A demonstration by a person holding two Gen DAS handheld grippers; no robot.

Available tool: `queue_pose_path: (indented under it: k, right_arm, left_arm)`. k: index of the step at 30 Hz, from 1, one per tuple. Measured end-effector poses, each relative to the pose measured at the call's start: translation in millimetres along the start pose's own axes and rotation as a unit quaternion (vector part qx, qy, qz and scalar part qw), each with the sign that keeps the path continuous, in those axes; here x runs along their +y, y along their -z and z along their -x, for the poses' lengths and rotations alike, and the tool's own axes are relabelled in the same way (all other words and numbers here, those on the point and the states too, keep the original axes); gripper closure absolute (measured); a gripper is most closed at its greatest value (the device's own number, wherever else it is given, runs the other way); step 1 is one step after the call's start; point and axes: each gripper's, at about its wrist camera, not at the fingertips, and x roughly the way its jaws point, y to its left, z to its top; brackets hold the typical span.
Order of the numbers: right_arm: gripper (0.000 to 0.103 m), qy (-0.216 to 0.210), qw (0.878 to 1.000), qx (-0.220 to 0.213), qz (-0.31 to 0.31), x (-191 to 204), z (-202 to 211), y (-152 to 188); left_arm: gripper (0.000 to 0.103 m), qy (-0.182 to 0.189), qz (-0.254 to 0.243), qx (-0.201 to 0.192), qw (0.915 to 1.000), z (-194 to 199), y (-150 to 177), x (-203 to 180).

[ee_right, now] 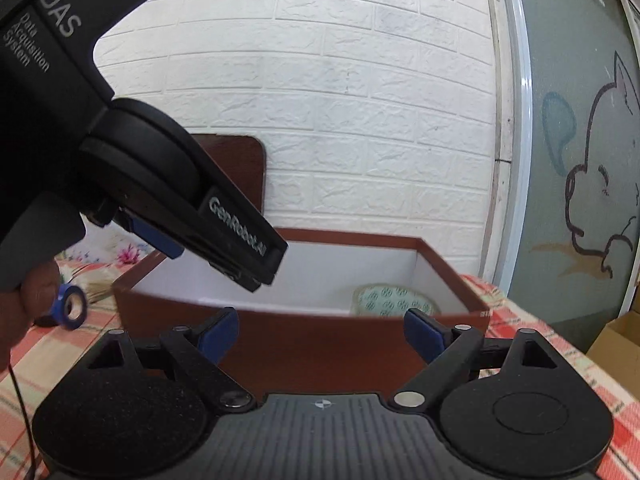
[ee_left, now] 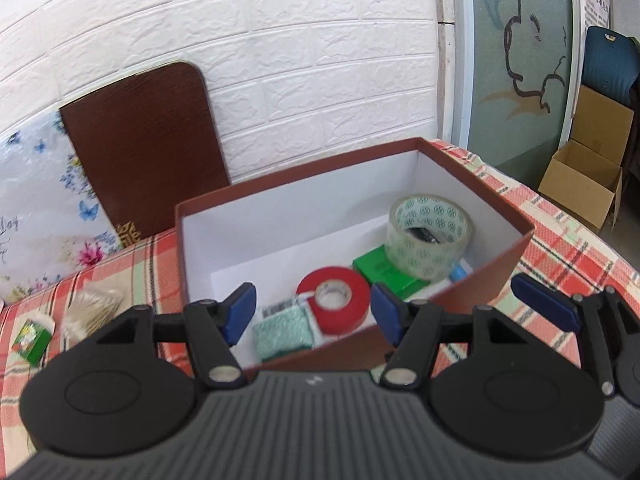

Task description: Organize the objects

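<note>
Blue tape roll (ee_right: 69, 306) is lying on the checked cloth left of the box (ee_right: 304, 340), looking light, stiff and slick; pinching across its rim seems best. Both the left gripper (ee_left: 312, 312) and right gripper (ee_right: 320, 334) are hanging open, gripping nothing.

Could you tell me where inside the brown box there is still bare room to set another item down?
The brown cardboard box is bare across its white floor along the back wall and left side. Crowded: the near right corner, where the red tape roll, teal mesh pad, green block and clear patterned tape roll sit.
</note>
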Motion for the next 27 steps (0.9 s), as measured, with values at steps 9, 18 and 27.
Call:
queue_pose_path:
  k: [9, 18, 27]
  right_arm:
    - [0.014, -0.026, 0.999, 0.044, 0.002, 22, 26, 16]
    - [0.016, -0.068, 0.993, 0.094, 0.006, 52, 36, 31]
    - [0.033, -0.115, 0.983, 0.142, 0.031, 79, 30, 42]
  left_arm:
    - [0.038, -0.011, 0.021, 0.014, 0.9996, 23, 40, 22]
    - [0.037, -0.035, 0.042, 0.052, 0.9972, 22, 90, 52]
    - [0.037, -0.079, 0.067, 0.094, 0.9902, 4, 136, 91]
